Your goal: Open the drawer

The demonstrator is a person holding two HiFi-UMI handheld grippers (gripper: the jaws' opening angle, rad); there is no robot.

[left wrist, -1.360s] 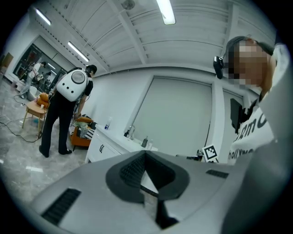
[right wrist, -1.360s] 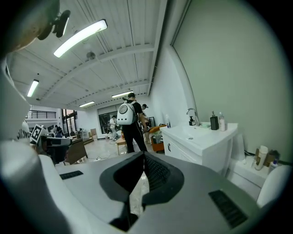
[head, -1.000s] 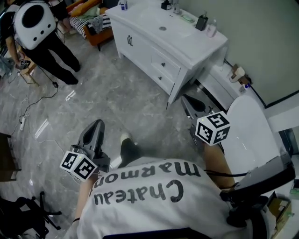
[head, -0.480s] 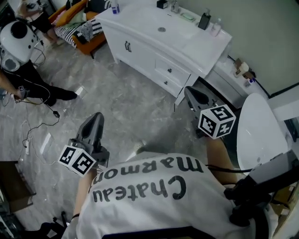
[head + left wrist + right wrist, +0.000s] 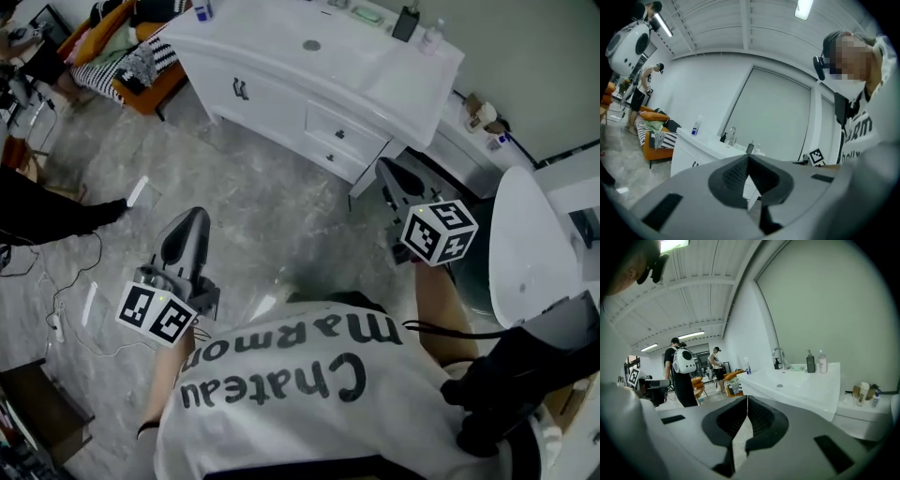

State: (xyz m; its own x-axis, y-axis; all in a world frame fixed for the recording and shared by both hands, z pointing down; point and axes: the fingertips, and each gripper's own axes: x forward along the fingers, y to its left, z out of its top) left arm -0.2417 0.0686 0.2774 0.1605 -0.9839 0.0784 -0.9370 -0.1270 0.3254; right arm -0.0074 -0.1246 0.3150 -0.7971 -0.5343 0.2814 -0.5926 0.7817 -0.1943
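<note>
Both tools are empty. The right hand-held gripper (image 5: 386, 171) has its jaws pressed together with nothing between them, as its own view shows (image 5: 747, 397). The left hand-held gripper (image 5: 190, 221) is likewise clenched on air, its tips meeting (image 5: 748, 156).

The upper drawer (image 5: 328, 122) sits in the white vanity unit (image 5: 253, 94), ahead of the right hand-held gripper and a little to the left of its tips. It is apart from them, and nothing touches it. It is far ahead and to the right of the left hand-held gripper. A lower drawer (image 5: 342, 165) lies just beneath it. Both look shut flush with the cabinet face.

The drawer front looks rigid, painted and glossy, so flat pads would probably slip on it and find no edge. The small dark knob (image 5: 340, 134) at its middle is the sensible place to take hold. The jaws would have to part first, then close around the knob from either side.

The drawer should be fairly light and likely runs straight out on its slides. A level pull in line with them ought to do, while a skewed pull may bind it. The knob is small and likely smooth, so a shallow pinch may slide off. A soap dispenser (image 5: 405, 23) stands on the counter (image 5: 272, 37) above, so a sharp jerk may rattle it
</note>
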